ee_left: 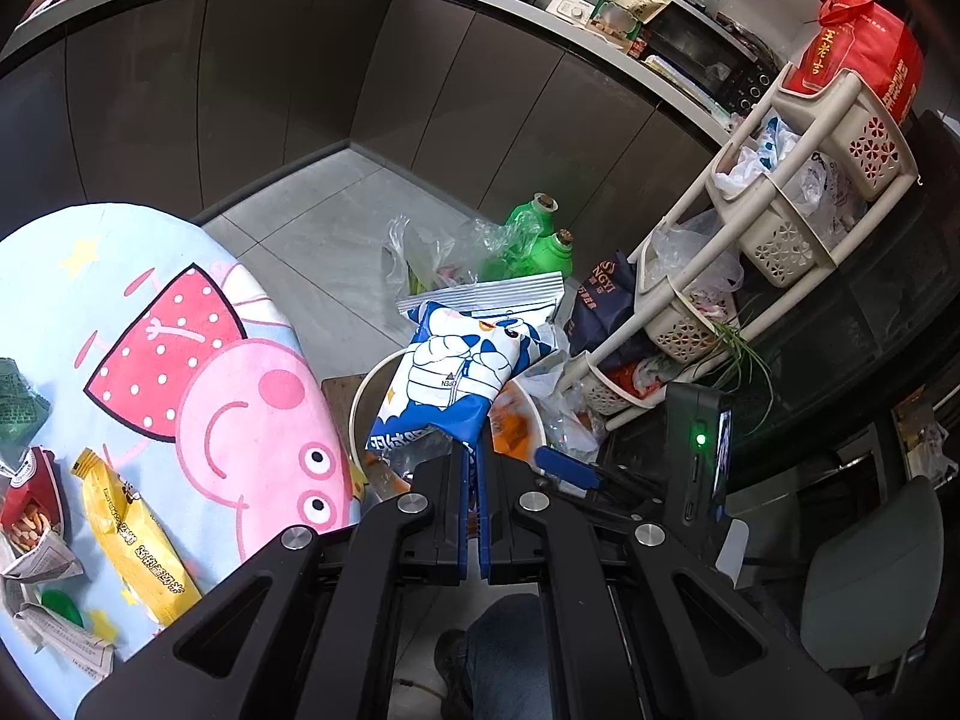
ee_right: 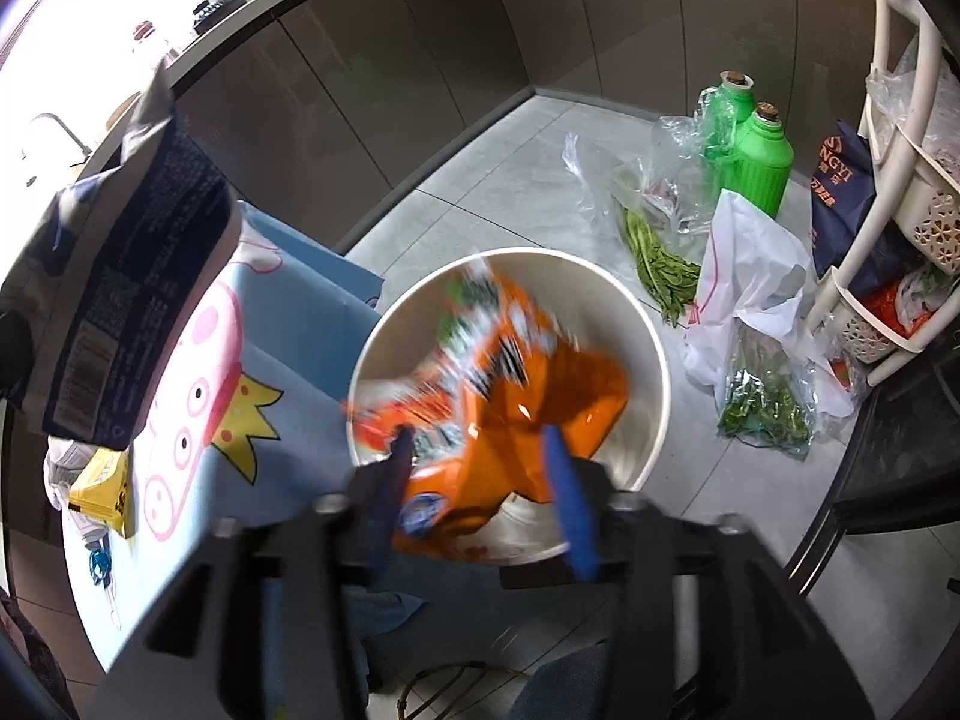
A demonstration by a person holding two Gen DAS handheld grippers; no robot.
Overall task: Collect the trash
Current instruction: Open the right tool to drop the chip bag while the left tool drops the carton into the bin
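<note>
The orange snack bag [ee_right: 504,396] is blurred, lying in the mouth of the white bin [ee_right: 657,360] beside the desk [ee_right: 288,360]. The right tongs [ee_right: 480,468] stand released above it, pads clear of the foil, so that piece looks delivered. The left tongs [ee_left: 477,480] are clenched on the bottom edge of one blue-and-white bag [ee_left: 462,360], held up over the bin's rim [ee_left: 360,396]; I judge it goes in next. Left on the desk's cartoon cloth: one yellow sachet [ee_left: 129,534], one red fries carton [ee_left: 30,504], some crumpled newspaper [ee_left: 42,570], one green cap [ee_left: 60,606]. The job seems roughly midway. On the floor beyond stand two green bottles [ee_right: 759,162] among loose plastic bags.
</note>
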